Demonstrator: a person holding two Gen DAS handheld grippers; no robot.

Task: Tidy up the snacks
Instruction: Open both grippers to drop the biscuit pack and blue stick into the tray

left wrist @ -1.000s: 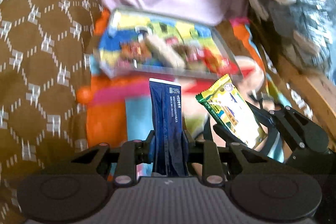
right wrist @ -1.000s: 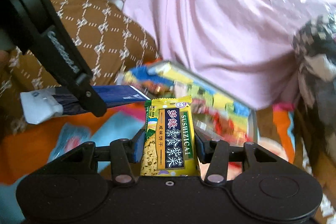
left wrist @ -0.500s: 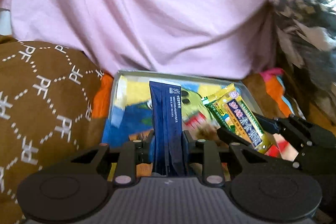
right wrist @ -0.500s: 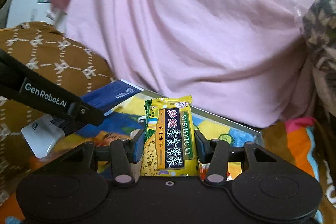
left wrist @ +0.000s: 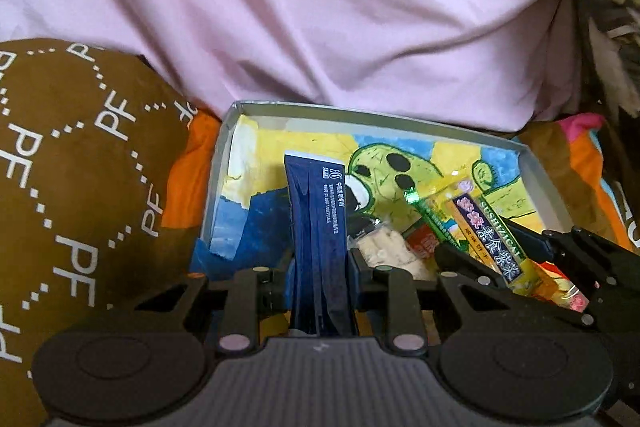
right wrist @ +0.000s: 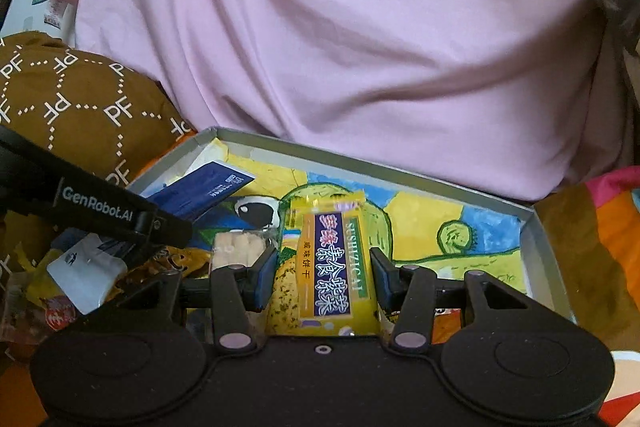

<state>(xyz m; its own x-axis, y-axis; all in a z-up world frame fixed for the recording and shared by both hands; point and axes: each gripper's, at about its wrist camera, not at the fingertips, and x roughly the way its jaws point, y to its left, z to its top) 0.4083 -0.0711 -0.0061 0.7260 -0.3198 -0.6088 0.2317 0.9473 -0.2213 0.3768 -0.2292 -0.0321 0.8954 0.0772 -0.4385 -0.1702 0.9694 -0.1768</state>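
Note:
My left gripper point(left wrist: 318, 263) is shut on a dark blue snack packet point(left wrist: 316, 223) and holds it upright over the near left part of a shallow grey box point(left wrist: 320, 109) with a cactus drawing on its floor. My right gripper point(right wrist: 323, 273) is shut on a yellow snack packet point(right wrist: 328, 263) and holds it over the same box point(right wrist: 400, 169). The yellow packet also shows in the left wrist view point(left wrist: 480, 227), and the blue packet in the right wrist view point(right wrist: 200, 193). Several other snacks, among them a pale wafer pack point(left wrist: 386, 247), lie in the box.
A brown patterned cushion point(left wrist: 72, 167) presses against the box's left side. Pink cloth point(left wrist: 340, 7) hangs right behind the box. An orange and multicoloured blanket point(right wrist: 600, 227) lies under and to the right. More wrappers point(right wrist: 40, 307) sit at the lower left.
Both grippers have moved forward and down toward the box with their packets. The box has grown larger in both views and now lies under both packets.

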